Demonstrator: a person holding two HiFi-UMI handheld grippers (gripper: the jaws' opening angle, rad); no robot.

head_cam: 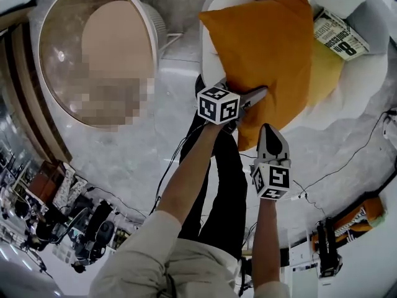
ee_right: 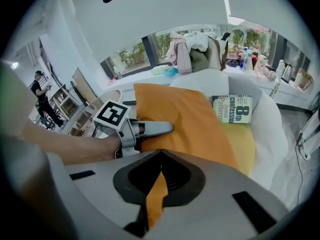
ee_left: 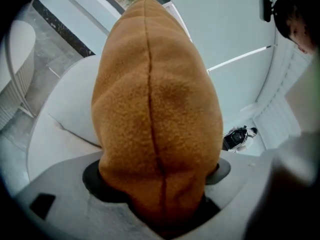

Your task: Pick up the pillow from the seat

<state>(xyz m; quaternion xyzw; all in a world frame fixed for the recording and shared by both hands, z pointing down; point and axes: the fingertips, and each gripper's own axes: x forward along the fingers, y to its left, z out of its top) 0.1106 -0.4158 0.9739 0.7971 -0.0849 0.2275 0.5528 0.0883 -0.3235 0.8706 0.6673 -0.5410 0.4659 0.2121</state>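
Observation:
An orange fleece pillow (head_cam: 267, 48) lies across the round white seat (head_cam: 353, 98). My left gripper (head_cam: 251, 98) is shut on the pillow's left edge. In the left gripper view the pillow's seam (ee_left: 155, 109) bulges up from between the jaws of that gripper (ee_left: 157, 184). My right gripper (head_cam: 268, 129) is at the pillow's near corner. In the right gripper view a strip of orange fabric is pinched in the right gripper (ee_right: 159, 184), and the pillow (ee_right: 185, 119) stretches away with the left gripper (ee_right: 160, 130) on it.
A paperback book (head_cam: 339, 36) rests on a yellow cushion (head_cam: 325, 73) at the right of the seat. A round wood-rimmed chair (head_cam: 93, 48) stands to the left. Cables (head_cam: 335, 166) trail over the marble floor, and the person's legs are just below the seat.

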